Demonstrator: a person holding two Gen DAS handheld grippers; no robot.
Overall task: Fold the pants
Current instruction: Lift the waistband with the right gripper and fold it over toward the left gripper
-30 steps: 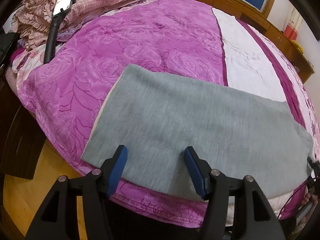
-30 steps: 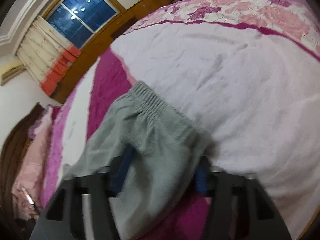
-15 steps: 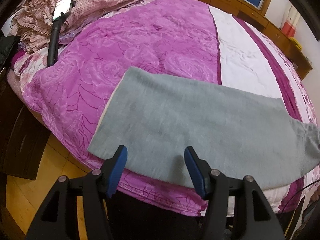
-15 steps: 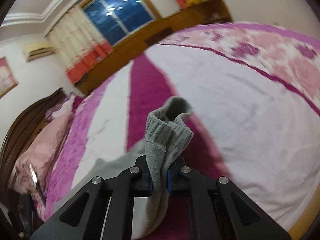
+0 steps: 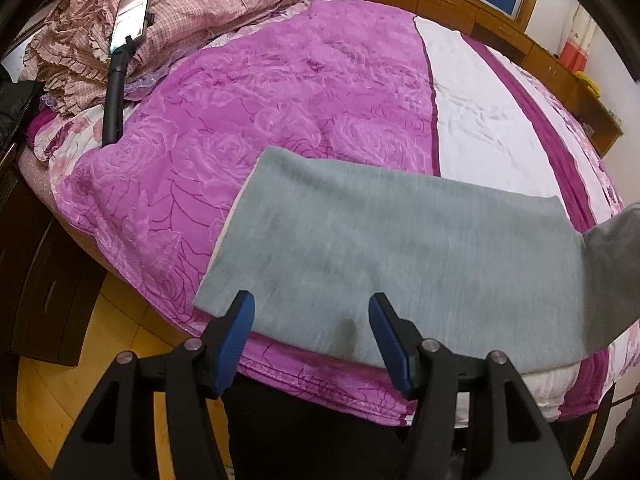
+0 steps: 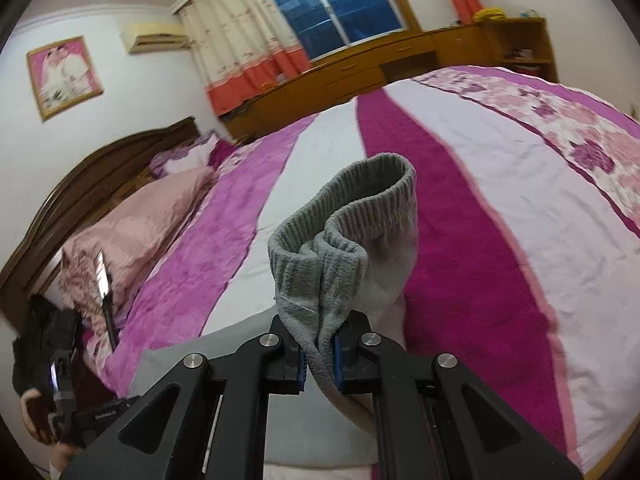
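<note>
Grey pants [image 5: 400, 256] lie flat across the near edge of the bed [image 5: 304, 92], on its purple rose quilt, one end lifted off the bed at the right. Left gripper [image 5: 312, 336] hovers over the pants' near hem — jaws well apart, blue pads clear of the cloth, nothing held. Right gripper [image 6: 320, 364] is clamped tight on the ribbed waistband [image 6: 352, 220], which stands bunched and curled above the jaws — raised above the bed. A phone on a black stand [image 5: 120, 64] leans by the pink bedding at the bed's head.
</note>
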